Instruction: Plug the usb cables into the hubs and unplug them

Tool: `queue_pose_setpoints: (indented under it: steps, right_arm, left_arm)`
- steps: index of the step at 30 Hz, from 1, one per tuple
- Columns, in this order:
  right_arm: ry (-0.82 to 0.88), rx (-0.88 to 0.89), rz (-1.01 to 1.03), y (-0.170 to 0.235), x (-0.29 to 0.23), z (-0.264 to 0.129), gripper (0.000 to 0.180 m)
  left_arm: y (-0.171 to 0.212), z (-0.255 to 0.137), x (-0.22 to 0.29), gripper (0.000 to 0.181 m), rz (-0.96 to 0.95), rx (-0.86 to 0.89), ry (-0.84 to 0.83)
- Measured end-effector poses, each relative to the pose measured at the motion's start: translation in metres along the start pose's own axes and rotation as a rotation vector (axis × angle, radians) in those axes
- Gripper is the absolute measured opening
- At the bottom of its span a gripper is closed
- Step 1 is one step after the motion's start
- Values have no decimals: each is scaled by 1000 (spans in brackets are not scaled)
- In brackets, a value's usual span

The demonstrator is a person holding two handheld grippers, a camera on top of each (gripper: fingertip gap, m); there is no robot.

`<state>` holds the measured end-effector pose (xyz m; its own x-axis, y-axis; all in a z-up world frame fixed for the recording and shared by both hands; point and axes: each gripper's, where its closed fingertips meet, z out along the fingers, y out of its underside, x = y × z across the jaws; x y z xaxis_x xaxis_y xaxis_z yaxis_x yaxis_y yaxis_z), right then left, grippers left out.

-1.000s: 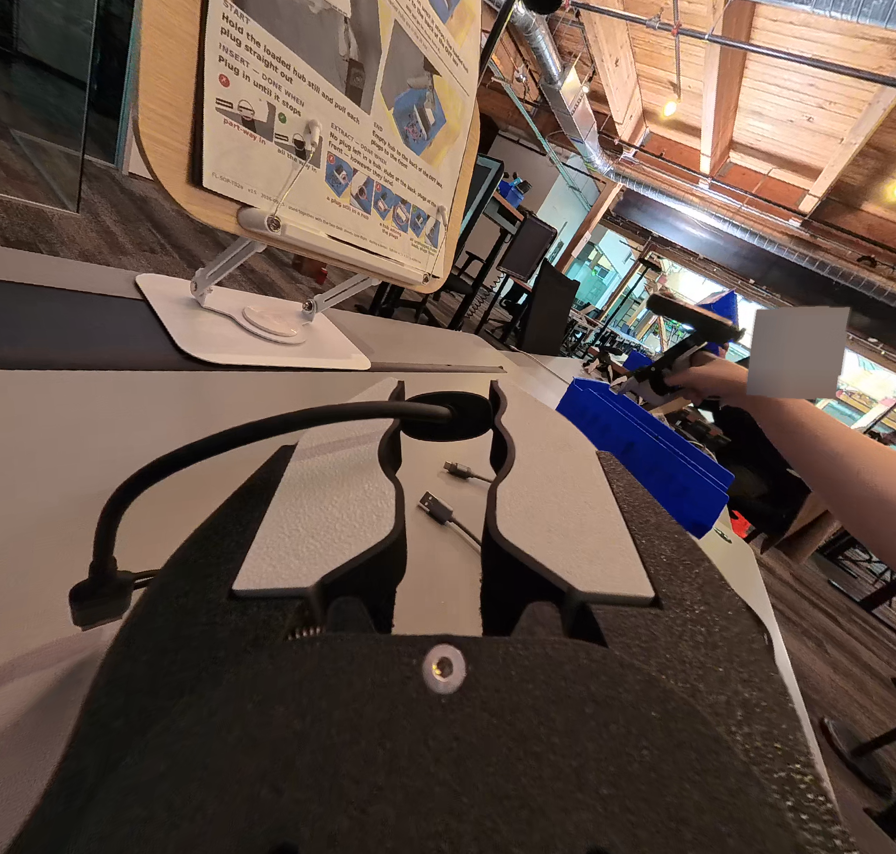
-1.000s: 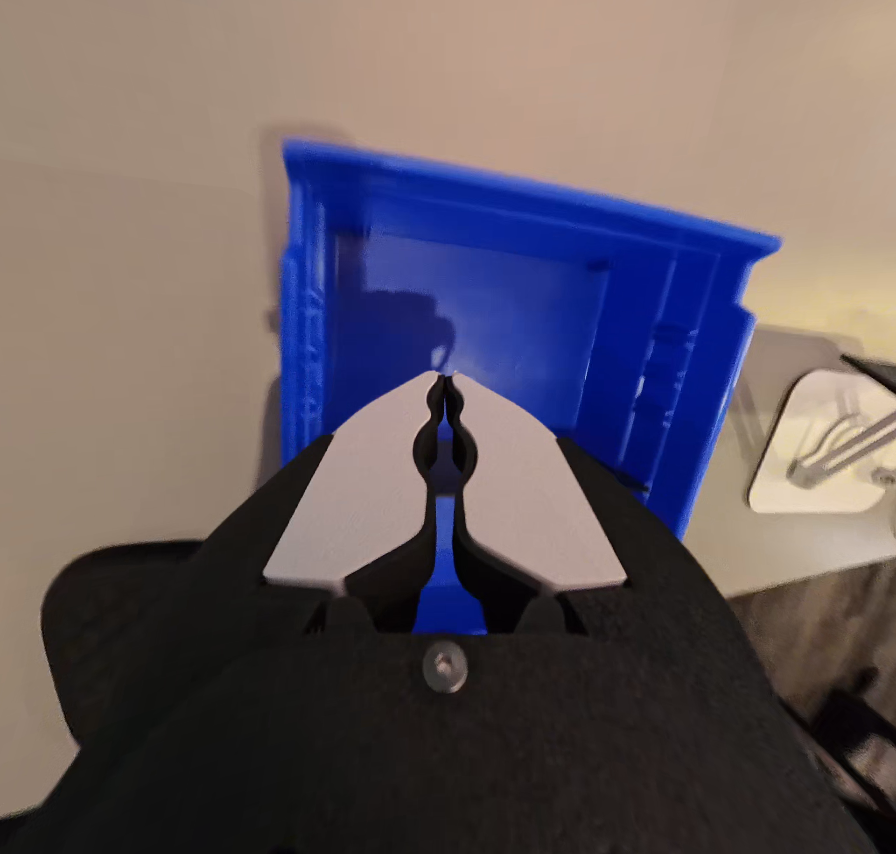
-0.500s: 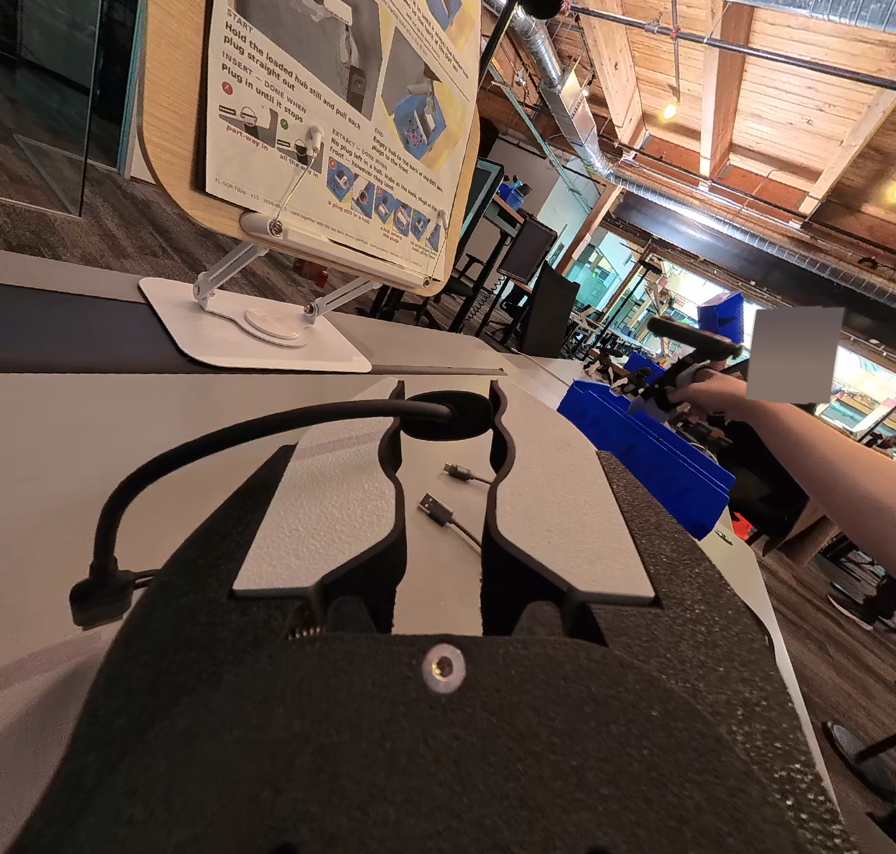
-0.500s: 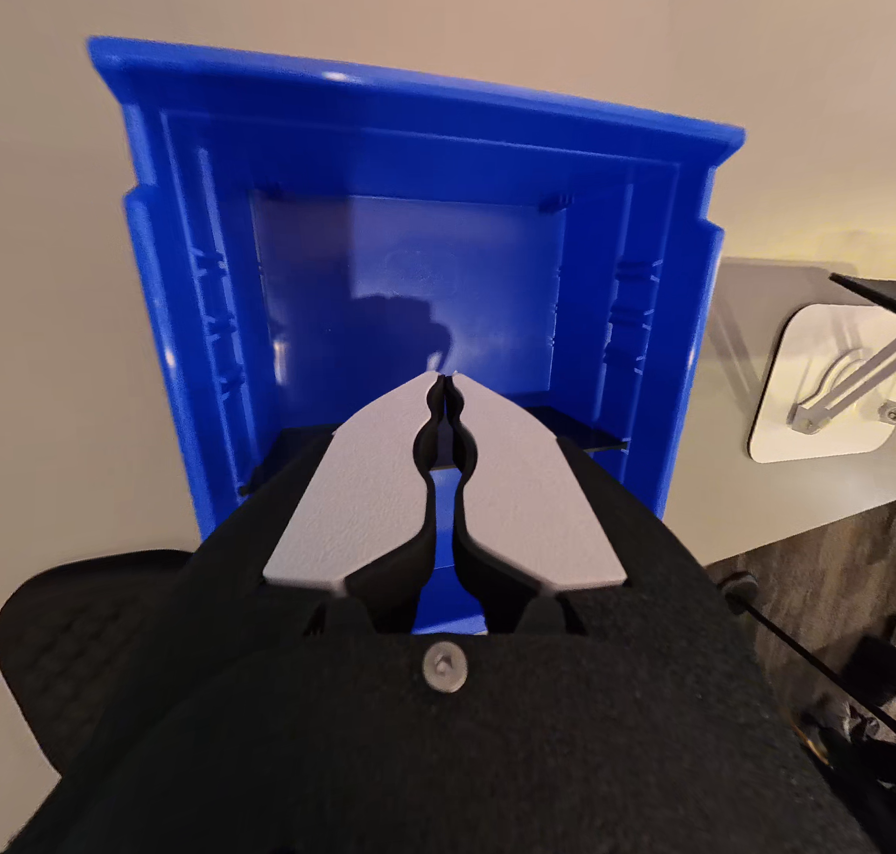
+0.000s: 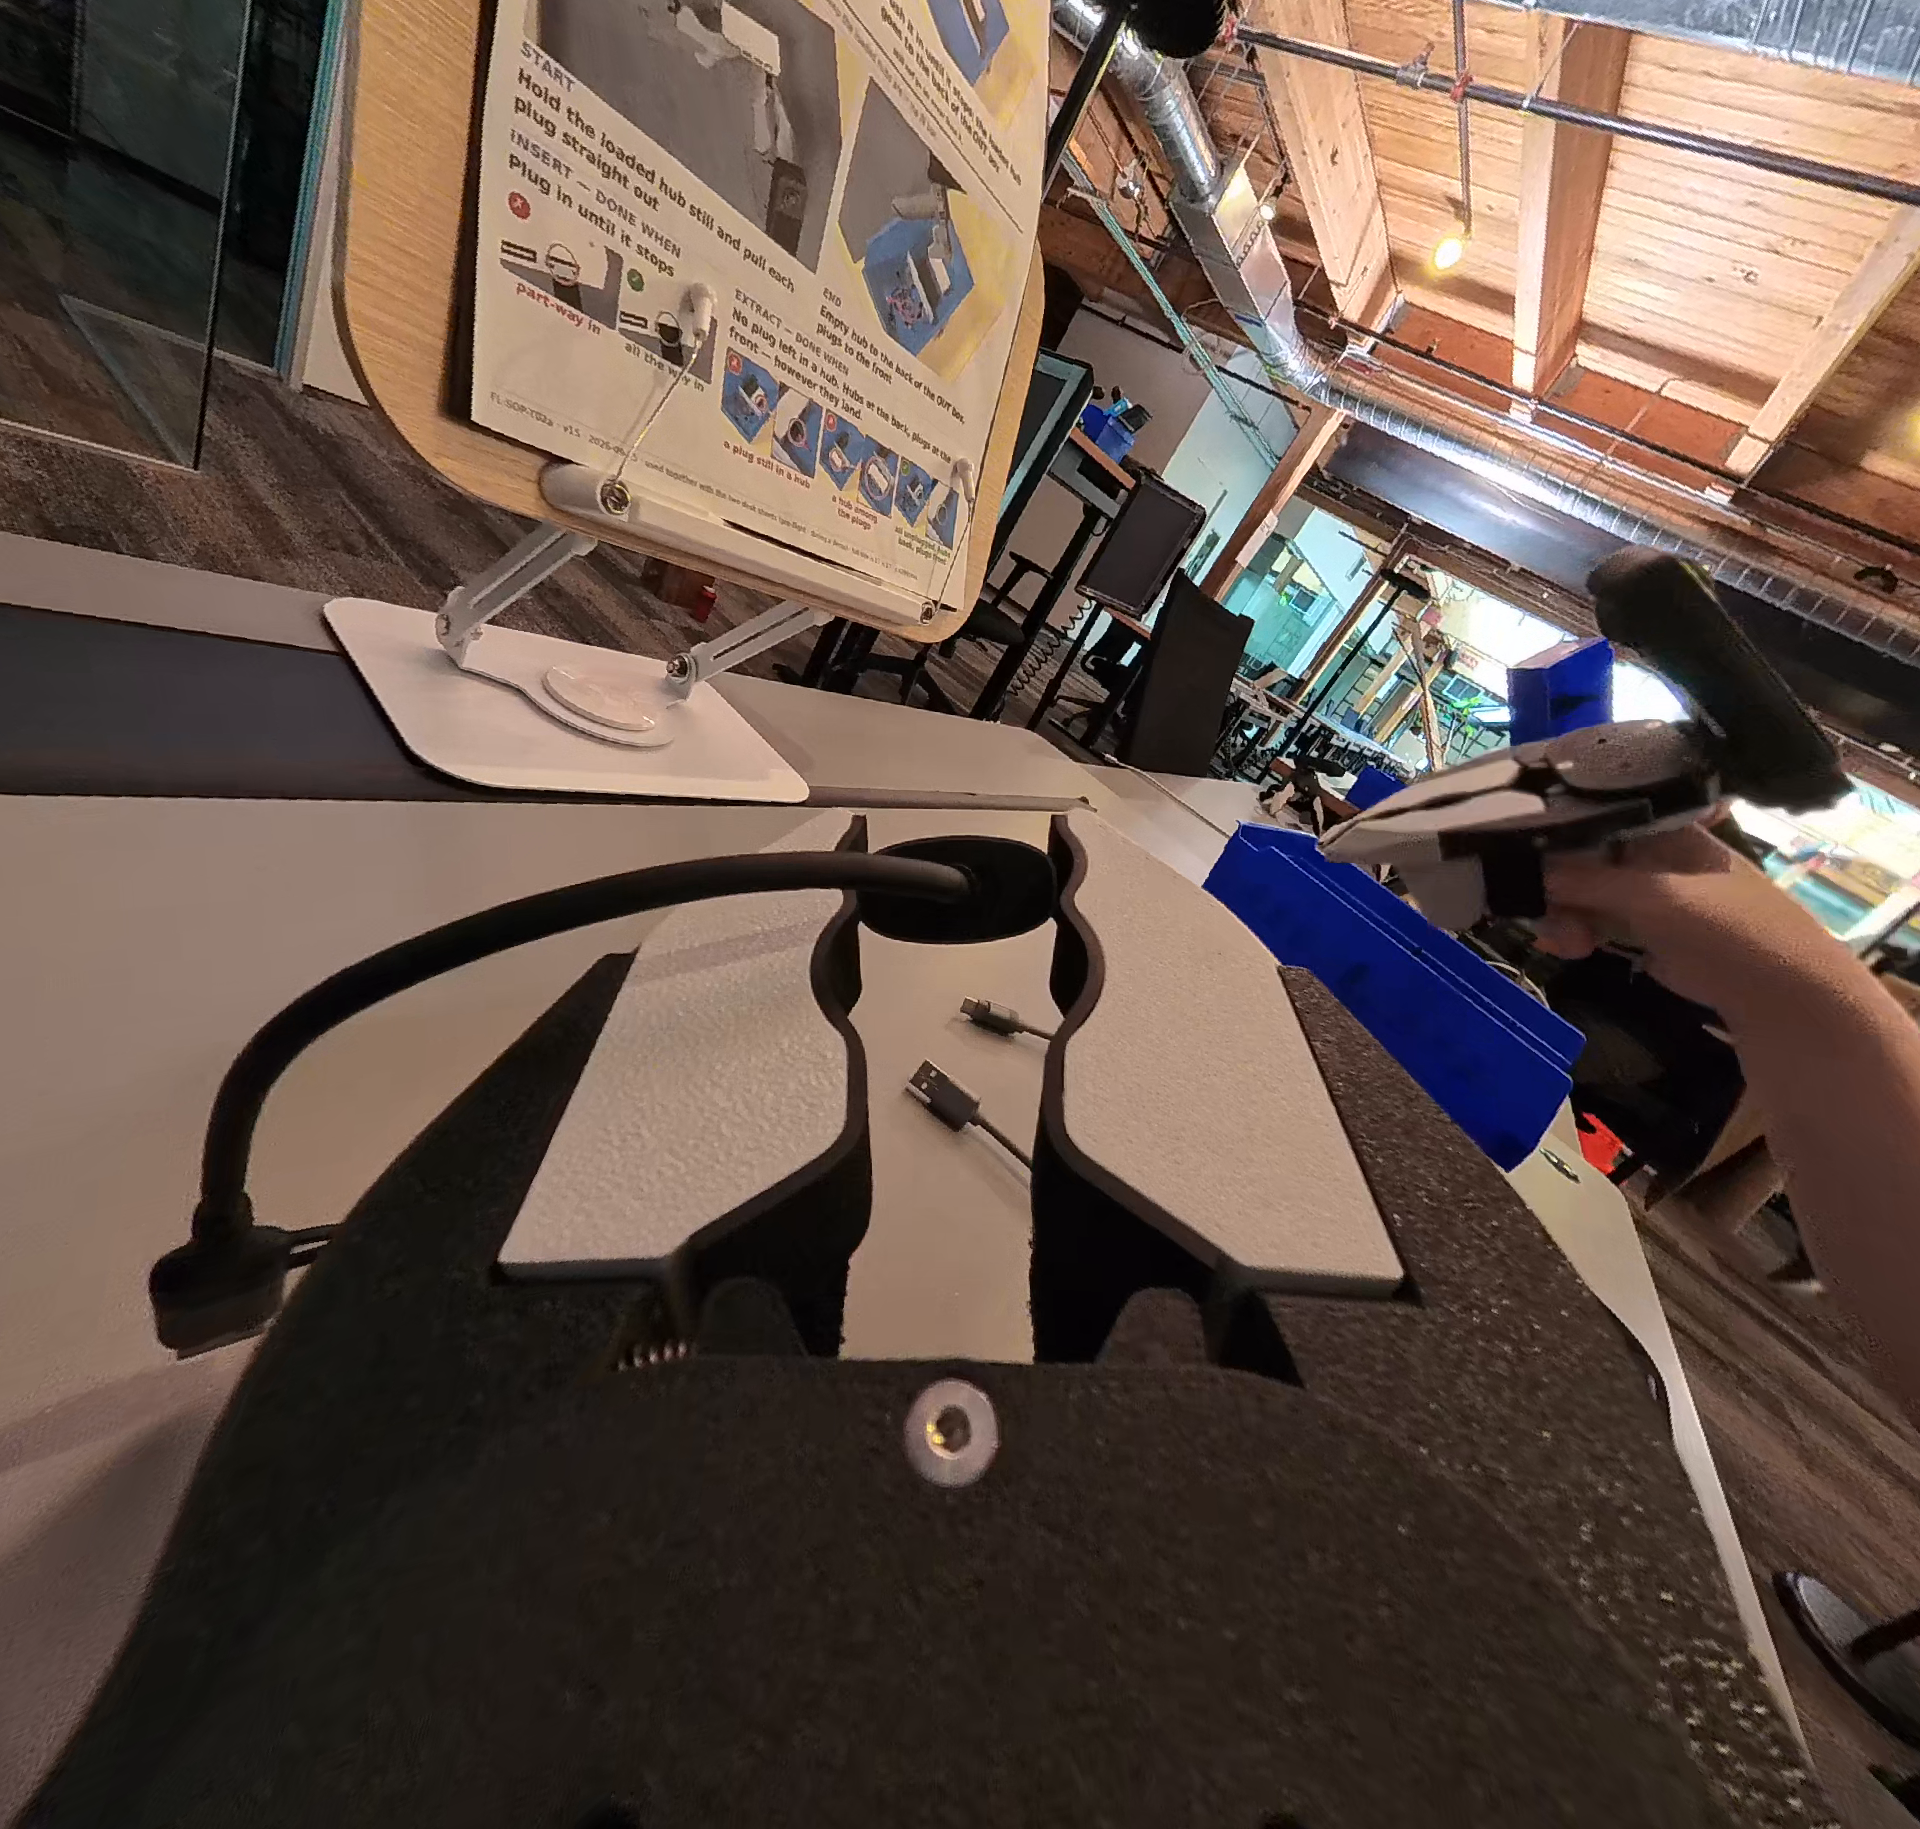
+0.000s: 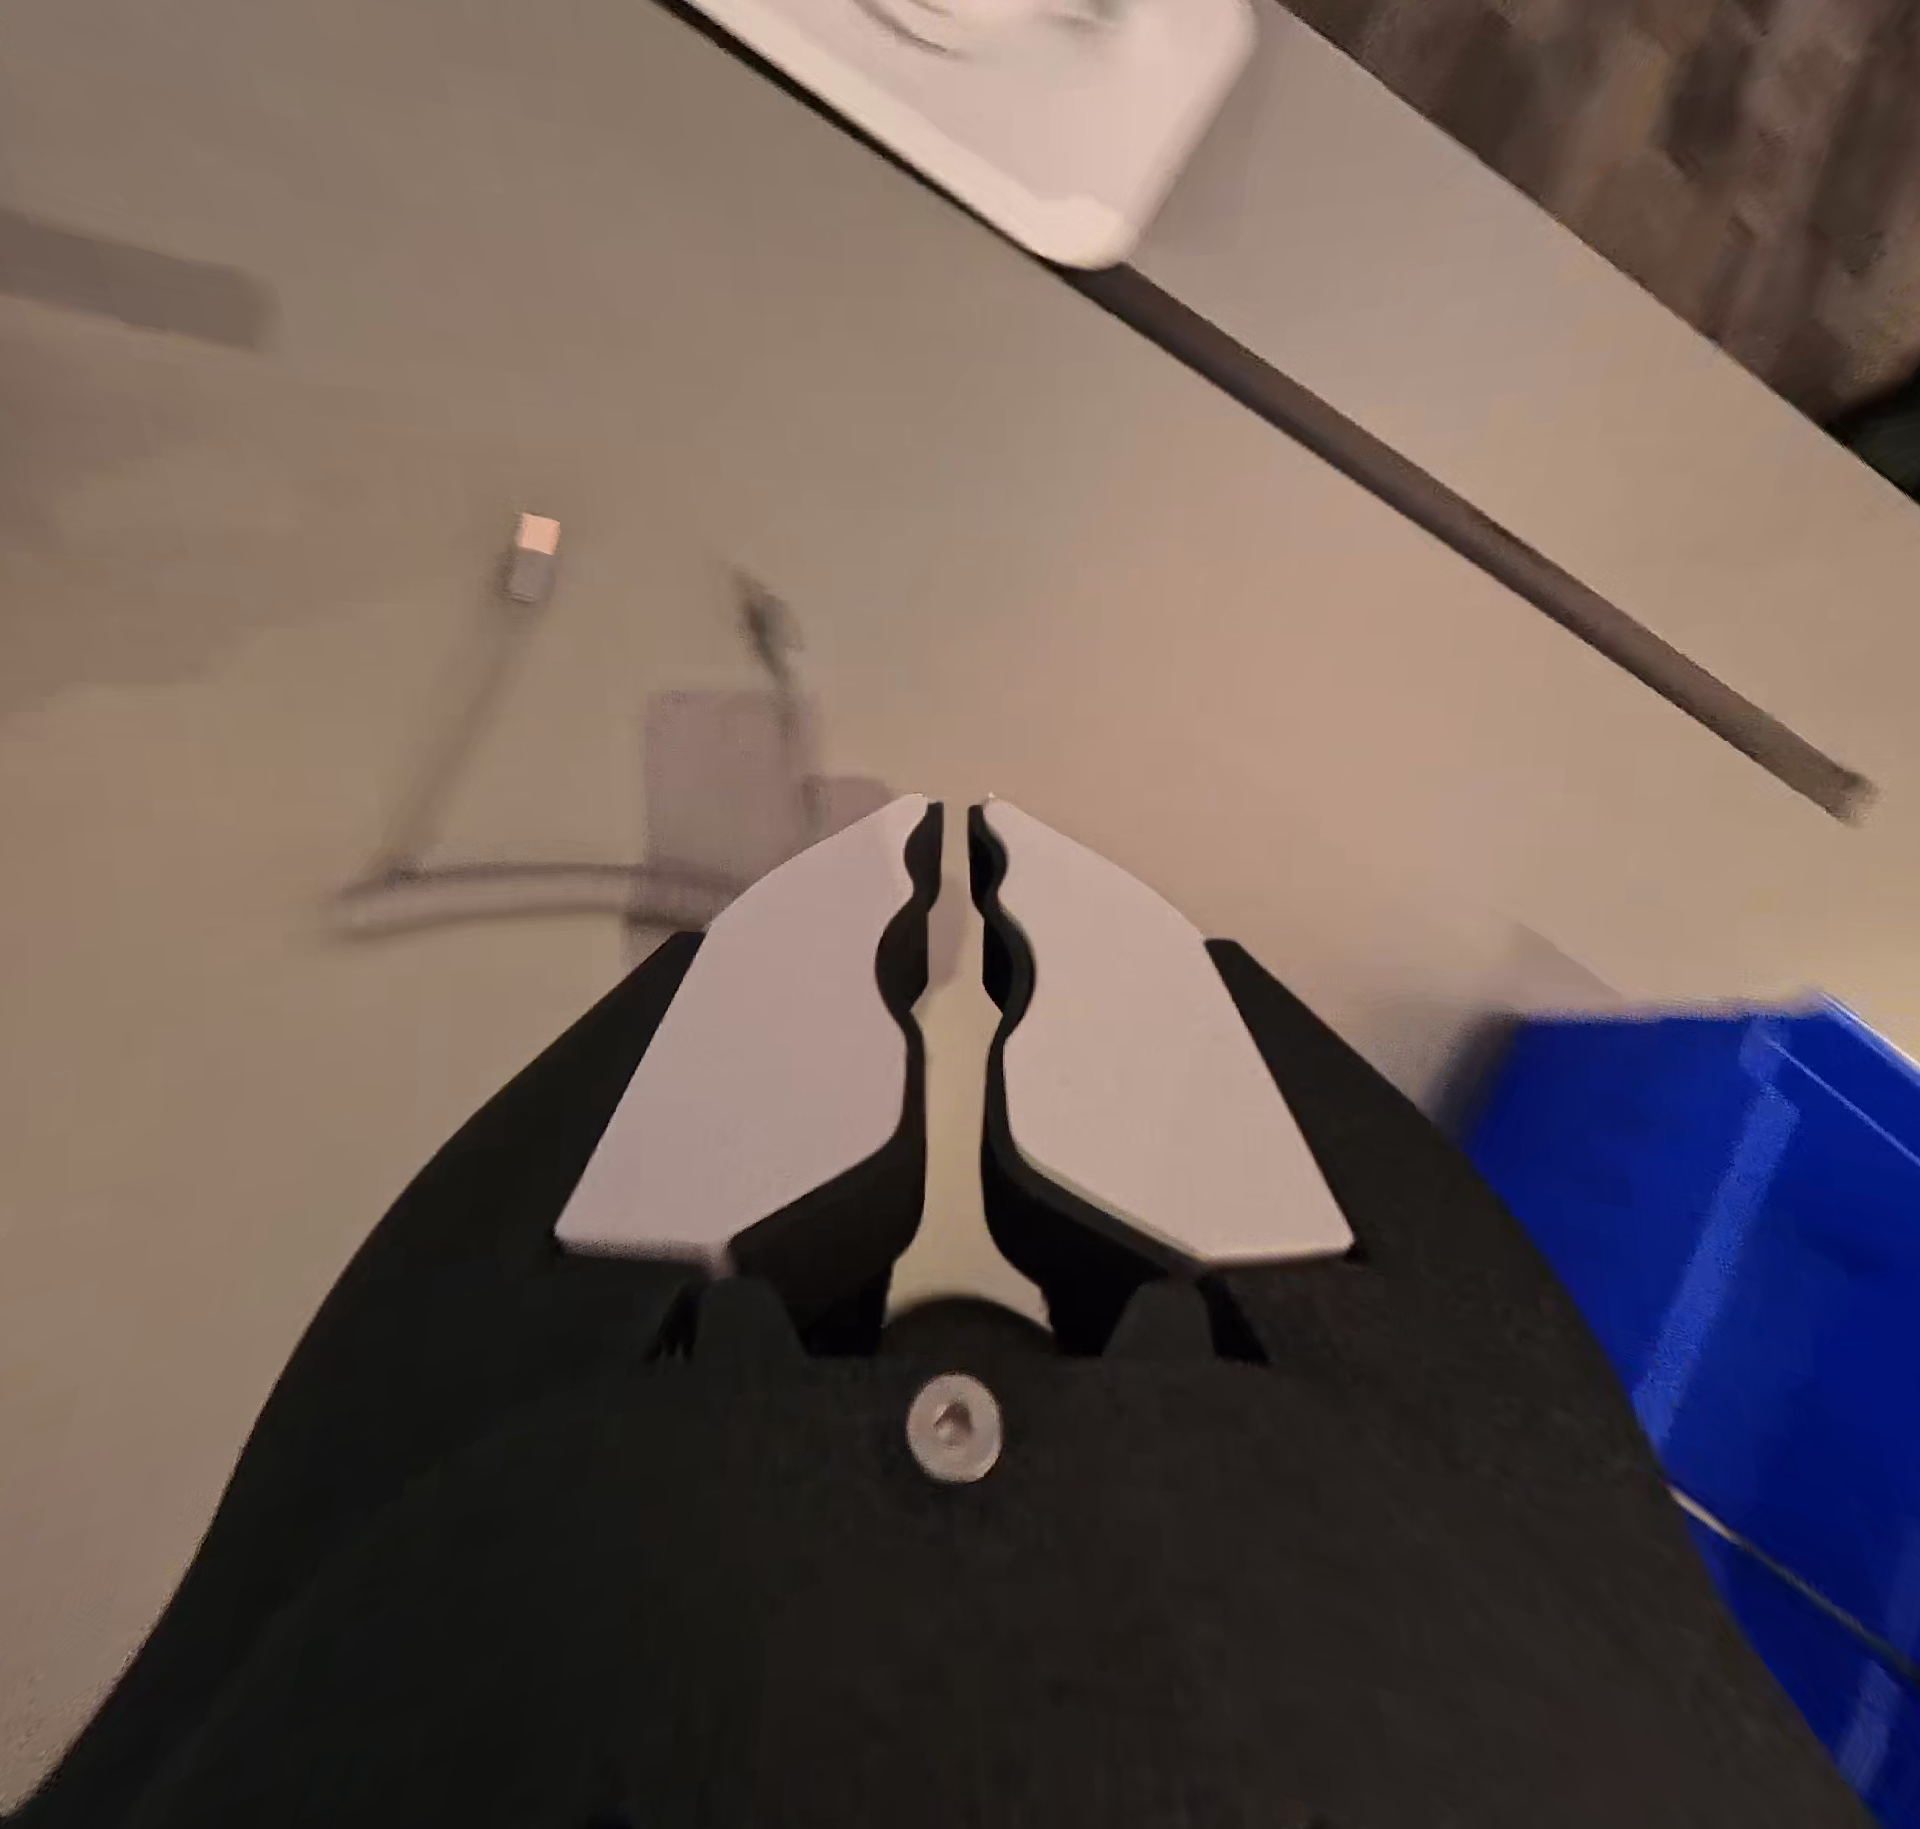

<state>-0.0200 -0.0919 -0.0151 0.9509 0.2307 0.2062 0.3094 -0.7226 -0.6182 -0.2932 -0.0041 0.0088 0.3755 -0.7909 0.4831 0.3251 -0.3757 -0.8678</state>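
Note:
My left gripper [image 5: 951,891] is shut on the rounded end of a black hub [image 5: 956,886], held just above the grey table [image 5: 312,948]. The hub's thick black cable [image 5: 416,958] curves left to a plug [image 5: 208,1291]. Two loose USB plugs [image 5: 940,1093] [image 5: 992,1016] lie on the table between my left fingers. My right gripper [image 6: 954,805] is empty with its jaws almost touching; it hovers over the table. It also shows in the left wrist view [image 5: 1340,839], held by a hand. Ahead of it lie a blurred grey hub-like block [image 6: 717,792] and a light-tipped plug [image 6: 535,548].
A blue bin [image 5: 1392,990] stands at the right of the table and shows at the lower right of the right wrist view [image 6: 1714,1208]. A wooden instruction board on a white stand [image 5: 582,719] stands at the back. The table edge falls off to the right. Spacing between my two grippers at the tips: around 30 cm. The light-tipped plug [image 6: 535,548] is about equally far from each gripper, around 20 cm.
My right gripper has swung away from above the blue bin toward the middle of the table and the loose cables. My left gripper has kept still with the hub.

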Motion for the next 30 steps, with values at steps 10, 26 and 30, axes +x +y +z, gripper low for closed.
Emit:
queue_pose_setpoints:
  steps: [10, 26, 30]
  right_arm:
    - [-61, -82, -169, -16, -142, 108, 9]
    - [52, -206, -325, -1, -128, 145, 16]
    - [-13, -206, -255, -1, -128, 147, 15]
  left_arm:
    - [-4, -6, -7, 33, -34, 24, -2]
    - [-4, -3, 1, 33, -55, 22, 39]
    - [-5, -4, 0, 32, -61, 26, 39]
